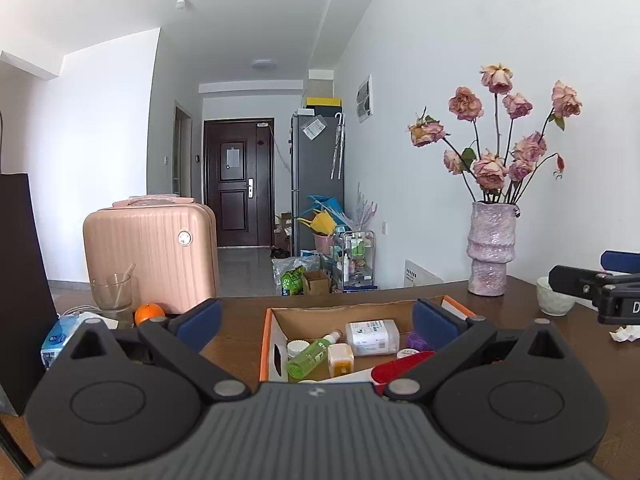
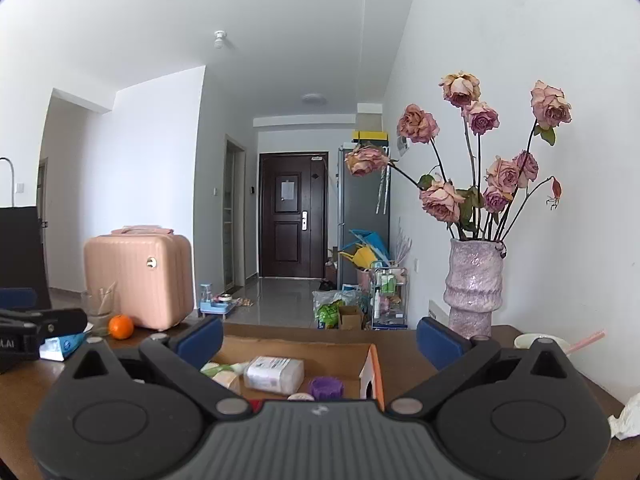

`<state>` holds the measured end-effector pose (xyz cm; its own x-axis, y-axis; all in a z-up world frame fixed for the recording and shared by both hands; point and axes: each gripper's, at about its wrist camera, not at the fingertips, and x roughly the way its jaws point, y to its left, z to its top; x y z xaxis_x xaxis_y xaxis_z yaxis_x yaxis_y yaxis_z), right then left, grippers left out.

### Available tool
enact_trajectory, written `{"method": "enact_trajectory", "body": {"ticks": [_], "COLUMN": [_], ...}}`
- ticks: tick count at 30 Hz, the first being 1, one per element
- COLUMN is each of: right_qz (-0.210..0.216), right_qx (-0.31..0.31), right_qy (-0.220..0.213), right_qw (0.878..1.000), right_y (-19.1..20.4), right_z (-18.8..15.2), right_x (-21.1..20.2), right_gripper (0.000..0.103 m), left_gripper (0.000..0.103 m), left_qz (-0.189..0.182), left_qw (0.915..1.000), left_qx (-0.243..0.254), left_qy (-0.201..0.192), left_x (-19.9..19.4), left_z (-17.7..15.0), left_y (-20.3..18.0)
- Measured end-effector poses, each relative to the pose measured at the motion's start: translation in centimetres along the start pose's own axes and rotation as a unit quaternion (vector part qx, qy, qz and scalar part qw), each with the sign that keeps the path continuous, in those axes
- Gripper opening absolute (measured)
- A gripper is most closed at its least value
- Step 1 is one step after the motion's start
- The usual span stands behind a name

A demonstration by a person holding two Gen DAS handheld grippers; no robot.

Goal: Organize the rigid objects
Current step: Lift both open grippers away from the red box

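Observation:
An open cardboard box [image 1: 276,344] with orange edges sits on the brown table, just beyond both grippers. Inside lie a green spray bottle [image 1: 310,354], a white labelled pack [image 1: 372,337], a small yellow-and-white box [image 1: 340,360], a purple lidded piece [image 1: 416,340], a red object [image 1: 400,366] and a white cap [image 1: 297,347]. My left gripper [image 1: 316,320] is open over the box's near side, holding nothing. My right gripper [image 2: 320,340] is open too, nothing between its blue pads, above the box's right end [image 2: 370,376]. The white pack [image 2: 274,374] and purple piece [image 2: 327,387] show there.
A pink vase [image 1: 490,252] of dried roses and a white cup [image 1: 554,296] stand at the back right. A glass [image 1: 112,292], an orange [image 1: 149,313] and a tissue pack [image 1: 60,338] are at the left, before a pink suitcase [image 1: 148,252]. Crumpled tissue [image 2: 626,420] lies right.

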<state>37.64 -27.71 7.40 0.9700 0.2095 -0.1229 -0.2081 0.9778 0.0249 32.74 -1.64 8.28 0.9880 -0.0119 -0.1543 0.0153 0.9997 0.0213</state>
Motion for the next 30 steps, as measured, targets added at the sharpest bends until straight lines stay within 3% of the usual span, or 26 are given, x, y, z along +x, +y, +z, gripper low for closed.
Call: {"method": "enact_trajectory", "body": {"ticks": [9, 18, 24, 28, 30], "right_qz": [0.004, 0.020, 0.038, 0.018, 0.014], "right_qx": [0.008, 0.018, 0.010, 0.016, 0.034], "right_qy": [0.003, 0.015, 0.023, 0.003, 0.009], "right_qw": [1.000, 1.000, 0.999, 1.000, 0.999], "right_y": [1.0, 2.8, 4.6, 6.1, 6.7], "right_z": [-0.6, -4.5, -7.6, -10.7, -12.5], "right_x": [-5.7, -14.5, -21.0, -24.8, -26.6], "right_gripper": [0.103, 0.103, 0.103, 0.103, 0.103], "left_gripper": [0.103, 0.103, 0.103, 0.103, 0.103], "left_qz": [-0.006, -0.004, 0.034, 0.076, 0.072], "left_qw": [0.9997, 1.0000, 0.9991, 0.9968, 0.9970], "left_qx": [-0.004, -0.003, -0.024, -0.024, -0.030], "left_qy": [-0.025, -0.005, -0.002, -0.001, 0.004], "left_x": [-6.1, -15.0, -22.4, -26.2, -28.1], "left_z": [-0.6, -5.4, -9.4, -11.8, -13.2], "left_y": [0.6, 1.7, 3.8, 4.3, 4.3]}}
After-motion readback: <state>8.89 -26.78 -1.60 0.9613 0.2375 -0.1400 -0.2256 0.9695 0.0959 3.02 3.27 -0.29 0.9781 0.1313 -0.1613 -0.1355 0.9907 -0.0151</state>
